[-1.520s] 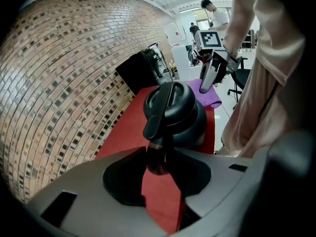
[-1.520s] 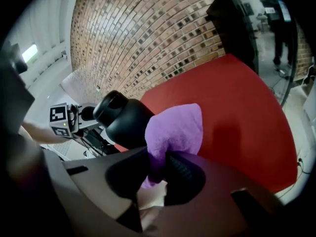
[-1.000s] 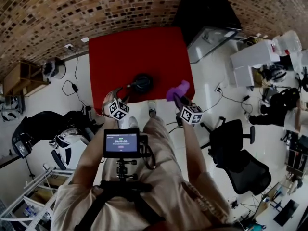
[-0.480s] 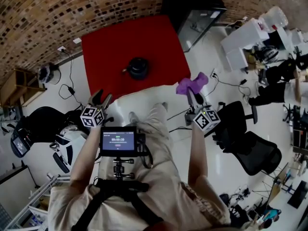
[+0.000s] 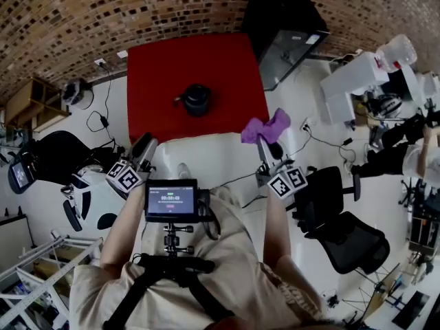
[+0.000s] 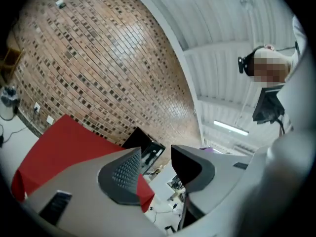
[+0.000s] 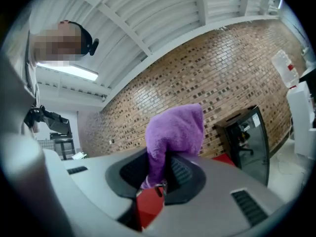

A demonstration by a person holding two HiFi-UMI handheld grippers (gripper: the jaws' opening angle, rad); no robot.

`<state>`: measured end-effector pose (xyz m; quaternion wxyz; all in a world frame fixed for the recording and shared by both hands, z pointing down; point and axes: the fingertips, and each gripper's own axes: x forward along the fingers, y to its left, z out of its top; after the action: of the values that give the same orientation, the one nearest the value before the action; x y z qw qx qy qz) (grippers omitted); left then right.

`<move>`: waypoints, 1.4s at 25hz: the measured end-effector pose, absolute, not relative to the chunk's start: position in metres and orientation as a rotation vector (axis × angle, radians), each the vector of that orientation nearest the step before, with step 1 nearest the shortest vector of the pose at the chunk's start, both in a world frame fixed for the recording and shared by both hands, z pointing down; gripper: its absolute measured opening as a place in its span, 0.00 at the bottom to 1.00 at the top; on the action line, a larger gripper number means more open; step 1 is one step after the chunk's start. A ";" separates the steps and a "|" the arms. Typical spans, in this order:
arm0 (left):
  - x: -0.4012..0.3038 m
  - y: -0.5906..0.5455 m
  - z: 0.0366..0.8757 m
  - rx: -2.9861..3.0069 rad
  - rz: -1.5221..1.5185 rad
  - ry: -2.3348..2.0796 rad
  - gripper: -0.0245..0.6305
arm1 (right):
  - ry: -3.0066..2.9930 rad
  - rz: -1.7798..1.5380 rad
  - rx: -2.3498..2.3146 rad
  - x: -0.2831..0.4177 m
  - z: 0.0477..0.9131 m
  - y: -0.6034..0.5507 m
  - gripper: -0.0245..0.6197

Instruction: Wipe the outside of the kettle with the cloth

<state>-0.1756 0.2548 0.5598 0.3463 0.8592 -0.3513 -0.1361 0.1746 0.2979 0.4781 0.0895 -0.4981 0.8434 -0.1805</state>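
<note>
The black kettle (image 5: 196,100) stands on the red table (image 5: 227,67), well ahead of both grippers. My right gripper (image 5: 264,145) is shut on the purple cloth (image 5: 264,126), which sticks up out of its jaws off the table's near right corner. In the right gripper view the cloth (image 7: 175,132) fills the gap of that gripper (image 7: 160,171). My left gripper (image 5: 146,147) hangs left of the table's near edge. Its jaws have just been closing and still stand apart, with nothing between them in the left gripper view (image 6: 155,158).
A black cabinet with a glass door (image 5: 285,29) stands right of the table against the brick wall. A black office chair (image 5: 344,232) sits at my right. Cables and bags (image 5: 48,163) lie on the white floor at the left.
Both grippers have drawn back from the table's near edge towards me and risen. The left one swung out to the left. The cloth stayed in the right gripper.
</note>
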 end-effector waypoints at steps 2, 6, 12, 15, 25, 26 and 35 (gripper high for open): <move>-0.165 0.276 0.545 2.211 -0.443 -0.917 0.33 | 2.551 -0.537 -1.439 0.178 0.480 0.311 0.18; -0.137 0.333 0.522 2.176 -0.541 -0.977 0.33 | 2.677 -0.508 -1.355 0.189 0.483 0.347 0.18; -0.110 0.417 0.542 2.155 -0.407 -1.107 0.29 | 2.811 -0.485 -1.288 0.195 0.508 0.393 0.17; -0.111 0.454 0.555 2.148 -0.334 -1.180 0.29 | 2.915 -0.517 -1.266 0.188 0.533 0.414 0.17; -0.142 0.453 0.564 2.109 -0.232 -1.459 0.25 | 2.953 -0.559 -1.236 0.159 0.529 0.429 0.17; -0.141 0.449 0.562 2.116 -0.230 -1.453 0.25 | 2.942 -0.561 -1.240 0.157 0.526 0.428 0.17; -0.149 0.421 0.557 2.100 -0.357 -1.337 0.14 | 2.886 -0.517 -1.294 0.148 0.512 0.422 0.17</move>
<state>-0.1488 0.4212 0.5572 0.3080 0.7944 -0.5058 -0.1351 0.1483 0.4215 0.5125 -0.0316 -0.4035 0.9001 -0.1612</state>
